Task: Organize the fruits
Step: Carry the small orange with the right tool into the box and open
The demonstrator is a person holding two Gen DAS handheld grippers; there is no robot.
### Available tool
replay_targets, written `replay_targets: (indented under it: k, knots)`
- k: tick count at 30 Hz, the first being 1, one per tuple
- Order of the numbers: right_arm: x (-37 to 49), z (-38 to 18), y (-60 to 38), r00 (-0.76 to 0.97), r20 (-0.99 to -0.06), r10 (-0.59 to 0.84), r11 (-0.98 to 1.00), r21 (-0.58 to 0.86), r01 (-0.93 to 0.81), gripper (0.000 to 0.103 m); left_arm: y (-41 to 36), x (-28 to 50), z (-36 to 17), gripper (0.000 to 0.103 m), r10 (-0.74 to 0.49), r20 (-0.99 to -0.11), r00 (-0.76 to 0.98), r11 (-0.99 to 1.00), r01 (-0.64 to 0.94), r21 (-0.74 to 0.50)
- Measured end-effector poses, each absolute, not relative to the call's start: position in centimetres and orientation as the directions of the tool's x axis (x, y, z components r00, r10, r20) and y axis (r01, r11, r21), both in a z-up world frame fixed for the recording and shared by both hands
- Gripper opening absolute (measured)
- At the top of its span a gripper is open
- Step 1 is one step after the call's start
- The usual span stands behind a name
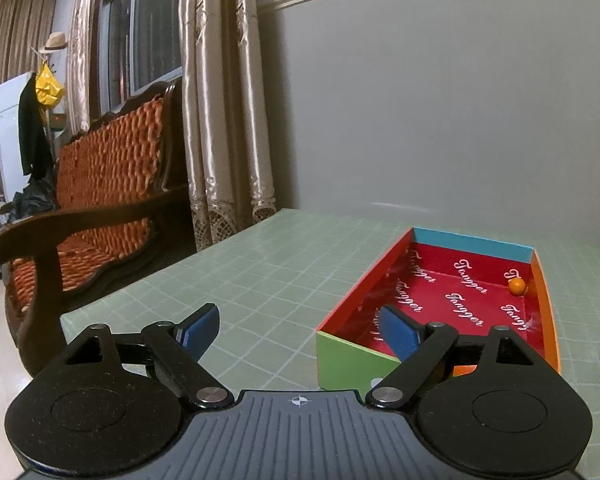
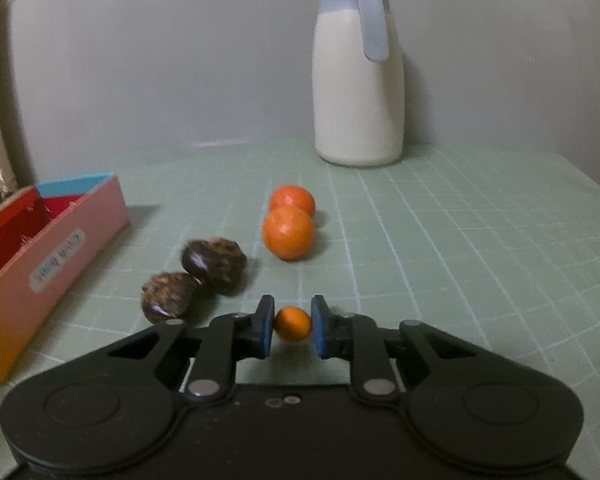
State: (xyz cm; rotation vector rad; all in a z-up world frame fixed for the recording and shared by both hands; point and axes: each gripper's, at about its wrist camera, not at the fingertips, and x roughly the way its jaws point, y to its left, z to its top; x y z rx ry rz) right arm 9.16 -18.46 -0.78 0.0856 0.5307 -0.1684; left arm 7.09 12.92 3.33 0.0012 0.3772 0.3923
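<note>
The right gripper has its fingers pinching a small orange fruit, one blue pad on each side, just above the green gridded table. The fruit looks light and firm, with a smooth, glossy skin that could slip; being nearly round, it is best held as it is now, across its widest part, with gentle pressure so that it neither squirts out nor bruises. It is slightly wider than tall, its long axis running across from pad to pad; I cannot tell which way its stem end points.

Just beyond the fingers, to the left, lie two dark brown chestnut-like fruits, touching each other. Farther back, two larger oranges sit one behind the other, also touching. A cream jug with a grey lid stands near the table's far edge by the wall.

The colourful open box lies towards the table's left side, its long axis running away from the near edge. The left gripper hangs with fingers spread and holding nothing, at the box's near end; one small orange fruit already rests in the box's far right corner.
</note>
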Motion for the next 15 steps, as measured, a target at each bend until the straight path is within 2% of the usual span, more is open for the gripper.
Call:
replay_targets:
  k: [15]
  knots:
    - [9.2, 2.3, -12.4, 0.917, -0.373, 0.142, 0.985, 0.145, -0.094, 0.018, 17.4, 5.5, 2.8, 0.087, 0.478, -0.37, 0.797, 0.873, -0.477, 0.1]
